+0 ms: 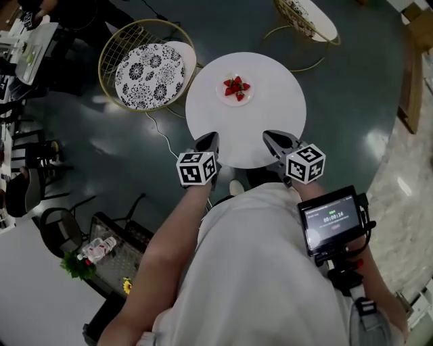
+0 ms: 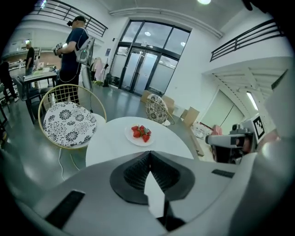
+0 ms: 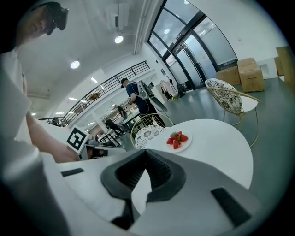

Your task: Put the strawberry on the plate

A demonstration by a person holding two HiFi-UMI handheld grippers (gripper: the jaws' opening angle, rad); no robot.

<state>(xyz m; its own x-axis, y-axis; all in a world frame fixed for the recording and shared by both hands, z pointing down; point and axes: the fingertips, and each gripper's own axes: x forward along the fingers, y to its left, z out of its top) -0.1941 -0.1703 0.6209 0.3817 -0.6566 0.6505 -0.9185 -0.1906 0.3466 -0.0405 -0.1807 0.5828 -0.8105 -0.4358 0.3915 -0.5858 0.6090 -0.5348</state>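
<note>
Several red strawberries (image 1: 236,86) (image 2: 141,132) (image 3: 177,138) lie in a pile on a small white plate (image 1: 247,99) (image 2: 131,137) (image 3: 185,144) at the far side of a round white table (image 1: 270,128). My left gripper (image 1: 211,136) (image 2: 150,154) hovers at the table's near edge, shut with nothing between its jaws. My right gripper (image 1: 268,136) (image 3: 146,151) hangs beside it at the same edge, its jaws also shut and empty. Both point toward the plate from well short of it.
A wire chair with a black-and-white patterned cushion (image 1: 149,74) stands left of the table, a second one (image 1: 304,17) behind it. A cable (image 1: 162,135) trails on the dark floor. A person (image 2: 73,46) stands farther back. A small screen (image 1: 331,219) is mounted by my right arm.
</note>
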